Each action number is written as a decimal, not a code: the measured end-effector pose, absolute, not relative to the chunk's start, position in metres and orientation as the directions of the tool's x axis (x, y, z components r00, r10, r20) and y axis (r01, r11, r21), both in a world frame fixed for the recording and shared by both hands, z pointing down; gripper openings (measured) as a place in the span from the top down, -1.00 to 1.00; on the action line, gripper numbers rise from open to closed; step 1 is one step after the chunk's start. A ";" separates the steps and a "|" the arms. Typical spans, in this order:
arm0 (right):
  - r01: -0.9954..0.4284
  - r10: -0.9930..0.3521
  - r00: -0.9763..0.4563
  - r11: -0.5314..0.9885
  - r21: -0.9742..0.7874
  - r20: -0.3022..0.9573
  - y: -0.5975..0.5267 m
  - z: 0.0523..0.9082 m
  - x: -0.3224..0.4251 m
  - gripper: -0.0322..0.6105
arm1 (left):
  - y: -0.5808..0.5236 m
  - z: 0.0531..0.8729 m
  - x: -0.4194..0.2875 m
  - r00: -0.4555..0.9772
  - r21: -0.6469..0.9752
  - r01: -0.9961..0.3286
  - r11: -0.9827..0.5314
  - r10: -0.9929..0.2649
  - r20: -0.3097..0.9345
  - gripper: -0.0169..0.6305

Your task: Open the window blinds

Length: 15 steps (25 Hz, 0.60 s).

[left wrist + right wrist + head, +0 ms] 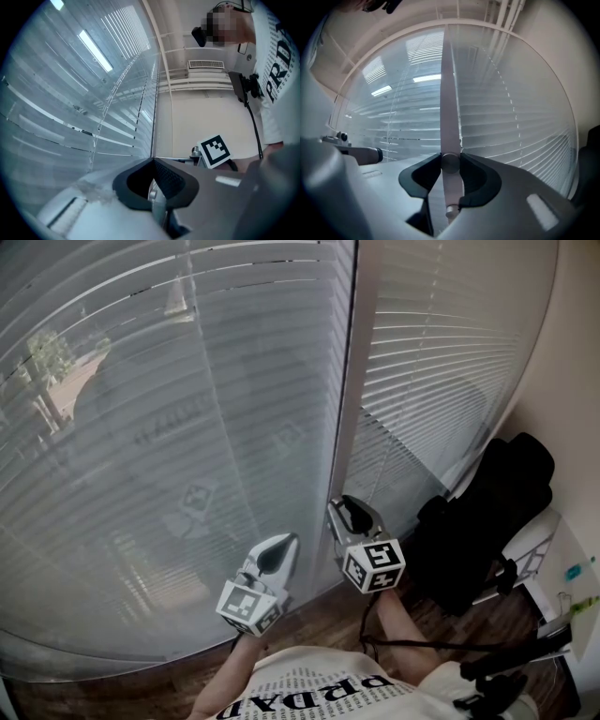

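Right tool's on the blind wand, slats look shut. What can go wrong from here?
1. The right tool pinches the pale slim tilt wand only at its jaw tips. Under a twist, the wand may slip out.
2. The white horizontal slat blinds look closed. Forcing the wand past its stop could strain the mechanism.
3. The left tool, shut and empty, appears close to the slats. If it drifts, it could bend one.

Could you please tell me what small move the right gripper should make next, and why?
Probably roll the right gripper about the wand's own line, to twist it. Its jaws are clamped on the wand, and the slats behind lie nearly flat against each other with only thin gaps, so they look mostly closed.
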State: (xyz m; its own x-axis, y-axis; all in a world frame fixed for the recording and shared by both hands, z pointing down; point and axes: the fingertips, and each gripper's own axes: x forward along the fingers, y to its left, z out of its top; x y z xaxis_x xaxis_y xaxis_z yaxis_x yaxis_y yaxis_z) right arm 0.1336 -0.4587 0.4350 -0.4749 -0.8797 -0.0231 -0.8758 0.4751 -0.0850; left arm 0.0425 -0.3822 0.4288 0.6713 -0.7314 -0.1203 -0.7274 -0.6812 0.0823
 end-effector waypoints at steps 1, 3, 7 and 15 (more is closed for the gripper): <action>-0.871 -0.878 -0.477 0.477 -0.121 -0.028 -0.459 0.435 0.134 0.48 | -0.383 0.429 0.042 0.672 0.080 -0.727 -0.682 -0.731 -0.122 0.97; -0.858 -0.877 -0.479 0.478 -0.188 -0.039 -0.460 0.435 0.135 0.48 | -0.383 0.429 0.043 0.675 0.076 -0.723 -0.687 -0.725 -0.132 0.97; -0.854 -0.880 -0.473 0.472 -0.220 -0.049 -0.460 0.435 0.136 0.48 | -0.382 0.431 0.044 0.684 0.073 -0.713 -0.697 -0.715 -0.145 0.97; -0.878 -0.878 -0.479 0.479 0.024 -0.013 -0.457 0.432 0.133 0.47 | -0.380 0.430 0.043 0.678 0.081 -0.720 -0.689 -0.723 -0.133 0.97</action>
State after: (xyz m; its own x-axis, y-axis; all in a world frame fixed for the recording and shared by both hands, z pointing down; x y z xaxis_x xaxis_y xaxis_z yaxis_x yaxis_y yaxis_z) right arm 0.1327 -0.4569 0.4325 -0.4793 -0.8776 -0.0135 -0.8776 0.4789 0.0239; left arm 0.0435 -0.3804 0.4296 0.6776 -0.7234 -0.1326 -0.7200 -0.6893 0.0810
